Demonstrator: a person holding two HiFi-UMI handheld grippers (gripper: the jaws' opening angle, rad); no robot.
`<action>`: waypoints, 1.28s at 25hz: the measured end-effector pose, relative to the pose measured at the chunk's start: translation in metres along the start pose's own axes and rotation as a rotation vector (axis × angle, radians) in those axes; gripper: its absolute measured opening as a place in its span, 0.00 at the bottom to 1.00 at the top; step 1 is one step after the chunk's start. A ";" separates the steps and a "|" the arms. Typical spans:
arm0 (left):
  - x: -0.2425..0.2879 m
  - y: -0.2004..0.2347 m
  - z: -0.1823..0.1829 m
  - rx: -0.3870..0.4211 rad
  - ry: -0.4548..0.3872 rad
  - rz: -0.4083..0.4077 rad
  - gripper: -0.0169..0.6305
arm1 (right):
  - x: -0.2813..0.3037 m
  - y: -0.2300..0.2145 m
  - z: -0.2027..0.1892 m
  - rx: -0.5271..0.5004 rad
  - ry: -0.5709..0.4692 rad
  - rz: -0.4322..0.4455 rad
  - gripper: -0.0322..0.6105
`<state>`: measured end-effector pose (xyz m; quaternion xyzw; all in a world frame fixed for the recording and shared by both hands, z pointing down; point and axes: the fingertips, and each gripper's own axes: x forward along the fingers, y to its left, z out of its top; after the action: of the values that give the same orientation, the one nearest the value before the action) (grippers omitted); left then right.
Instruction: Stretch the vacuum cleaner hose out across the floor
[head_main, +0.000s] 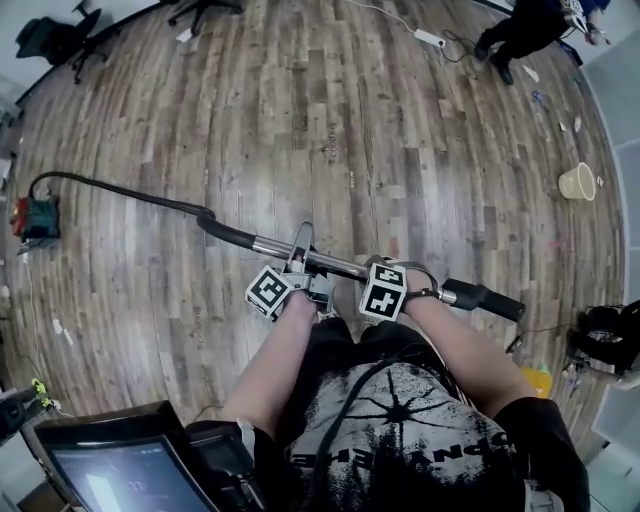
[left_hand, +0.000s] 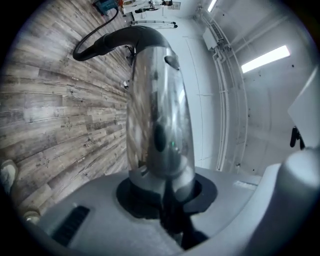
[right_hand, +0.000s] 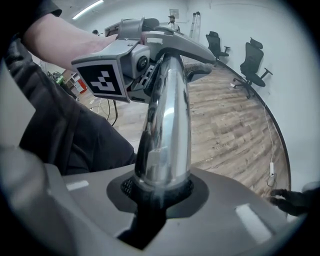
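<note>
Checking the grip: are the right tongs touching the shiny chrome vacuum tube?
Touching. The right gripper view shows right tongs clamped around the shiny chrome vacuum tube.

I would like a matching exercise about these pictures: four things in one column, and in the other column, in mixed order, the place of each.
Things:
1. chrome tube
2. black hose
3. beige cup
4. office chair

Places:
a. on the floor near the head view's right edge
b. clamped between jaws
c. top left corner of the head view
d. running over the floor toward the left

Pairs: 1-b, 2-d, 3-a, 4-c
</note>
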<state>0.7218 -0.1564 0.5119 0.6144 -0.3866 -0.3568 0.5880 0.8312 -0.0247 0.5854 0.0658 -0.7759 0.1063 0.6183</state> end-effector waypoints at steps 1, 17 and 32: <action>0.000 0.009 0.002 0.027 0.014 0.029 0.13 | 0.002 -0.002 0.000 0.001 0.012 -0.003 0.18; -0.021 0.042 -0.082 0.030 0.092 0.104 0.27 | 0.015 -0.053 -0.074 -0.062 0.081 -0.028 0.18; -0.012 0.142 -0.164 0.793 0.538 0.088 0.03 | 0.192 -0.112 -0.184 -0.077 0.093 -0.047 0.18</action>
<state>0.8552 -0.0733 0.6619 0.8449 -0.3524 0.0149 0.4022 0.9875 -0.0820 0.8208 0.0554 -0.7481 0.0649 0.6581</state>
